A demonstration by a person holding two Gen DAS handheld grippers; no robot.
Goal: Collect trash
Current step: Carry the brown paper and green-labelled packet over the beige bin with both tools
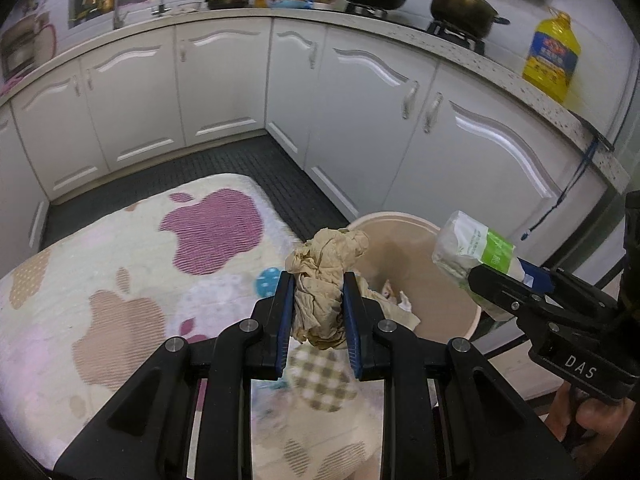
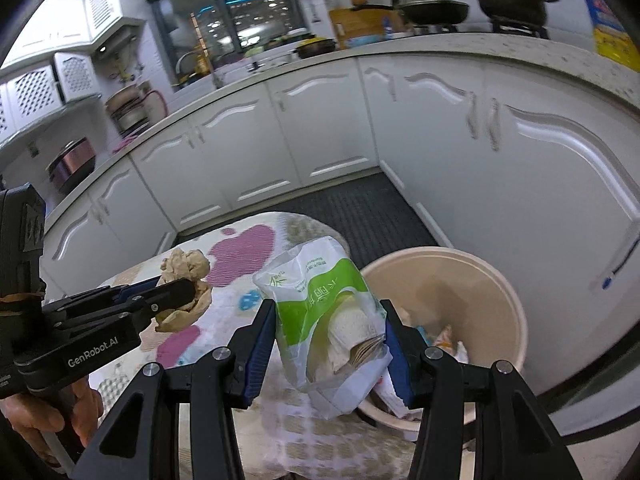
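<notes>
Crumpled brown paper, tissue pack above bin

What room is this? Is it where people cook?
Yes, it looks like a home kitchen. There are pots on a gas stove, white cupboards under a long counter, and a big yellow bottle of cooking oil standing on it.

Bin stands right of the mat (cabinets behind).

The yellow oil bottle is blurred and cut by the right edge. The bin bottom is partly hidden behind the crumpled paper.
</notes>
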